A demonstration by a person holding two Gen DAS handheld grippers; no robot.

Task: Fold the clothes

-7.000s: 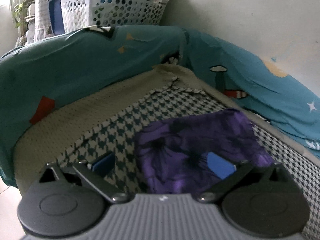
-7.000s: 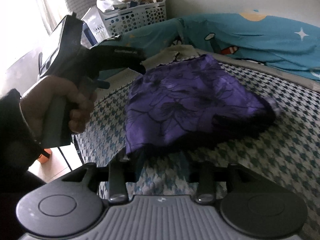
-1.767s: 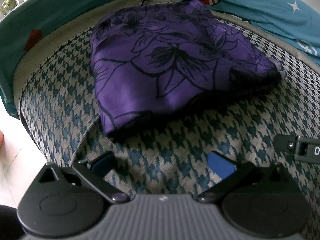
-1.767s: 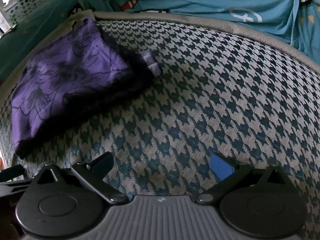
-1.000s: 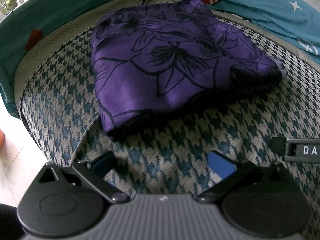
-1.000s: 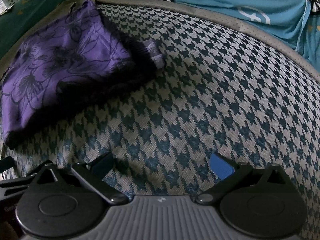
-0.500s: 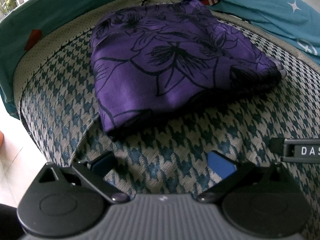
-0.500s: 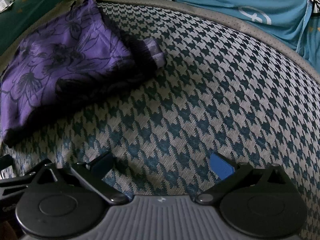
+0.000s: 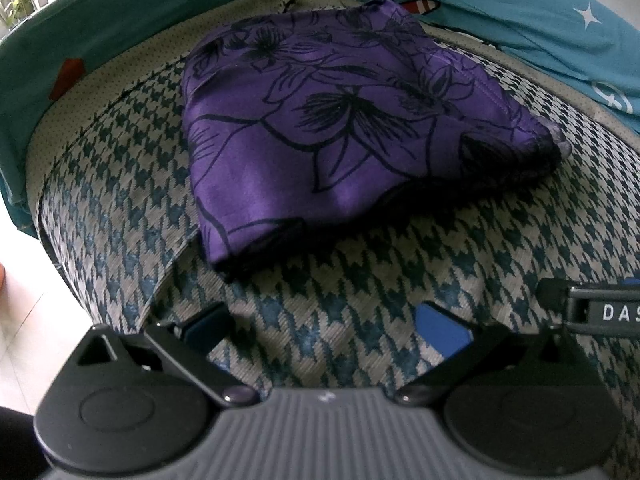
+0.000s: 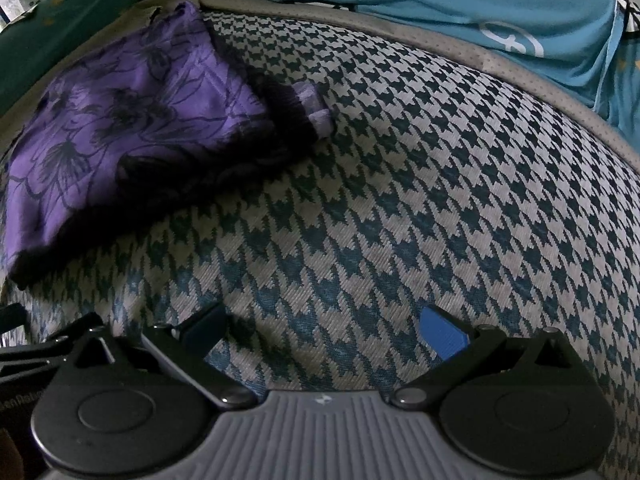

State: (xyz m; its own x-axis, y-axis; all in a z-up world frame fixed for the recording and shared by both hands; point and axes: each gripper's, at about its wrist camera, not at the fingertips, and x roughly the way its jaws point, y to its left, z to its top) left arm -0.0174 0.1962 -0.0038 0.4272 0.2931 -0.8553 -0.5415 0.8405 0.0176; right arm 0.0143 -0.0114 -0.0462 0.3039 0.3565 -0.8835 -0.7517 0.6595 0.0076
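I see the folded purple garment lying on the houndstooth cushion, toward its left end, teal patterned sheets bunched behind it. My left gripper and right gripper both gape wide, empty, just short of the cloth — nothing between fingers and fabric.

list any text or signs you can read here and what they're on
"DAS", white letters cut off by the frame edge, on the right gripper's black body, seen from the left wrist view.
Partial lettering on the left gripper's body at the right wrist view's left edge: too cut off to read.
No other readable text.
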